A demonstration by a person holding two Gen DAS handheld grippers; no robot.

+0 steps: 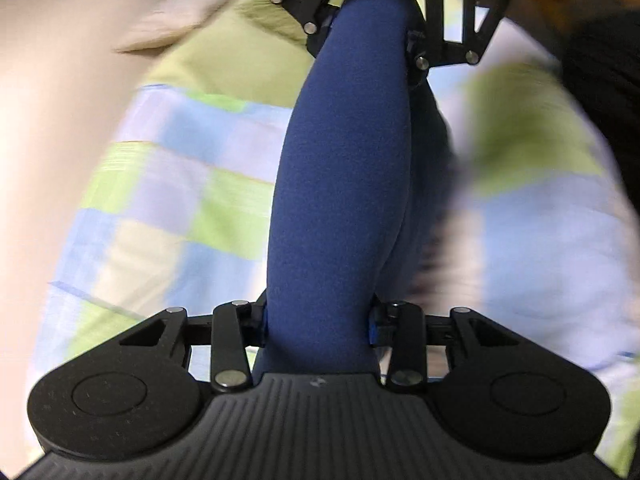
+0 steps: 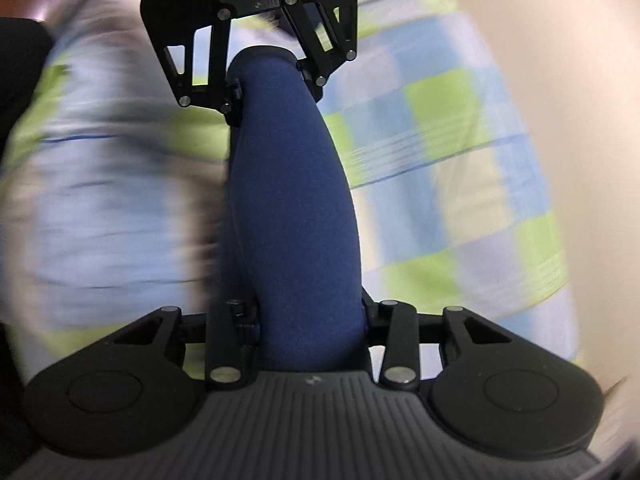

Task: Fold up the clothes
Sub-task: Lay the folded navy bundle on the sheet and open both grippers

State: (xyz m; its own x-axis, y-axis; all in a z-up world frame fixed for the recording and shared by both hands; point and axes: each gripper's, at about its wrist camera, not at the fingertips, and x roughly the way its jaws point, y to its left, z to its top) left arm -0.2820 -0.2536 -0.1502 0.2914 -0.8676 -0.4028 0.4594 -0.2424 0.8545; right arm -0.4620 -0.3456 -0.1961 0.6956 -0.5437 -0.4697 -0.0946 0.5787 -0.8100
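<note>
Between the two grippers a blue cloth (image 1: pixel 344 184) runs as a rolled or bunched band, one end in each. In the left wrist view the left gripper (image 1: pixel 320 328) pinches the near end, its fingers drawn in against the fabric on both sides, and the right gripper (image 1: pixel 376 16) grips the far end at the top of the frame. The right wrist view mirrors this: the right gripper (image 2: pixel 312 320) is clamped on its end of the cloth (image 2: pixel 292 208), with the left gripper (image 2: pixel 272 68) facing it. The band hangs clear above a checked sheet (image 1: pixel 180 184) of green, blue and white squares, which is heavily blurred. A pale surface (image 1: pixel 52 120), possibly a wall, lies beyond the sheet's edge.
</note>
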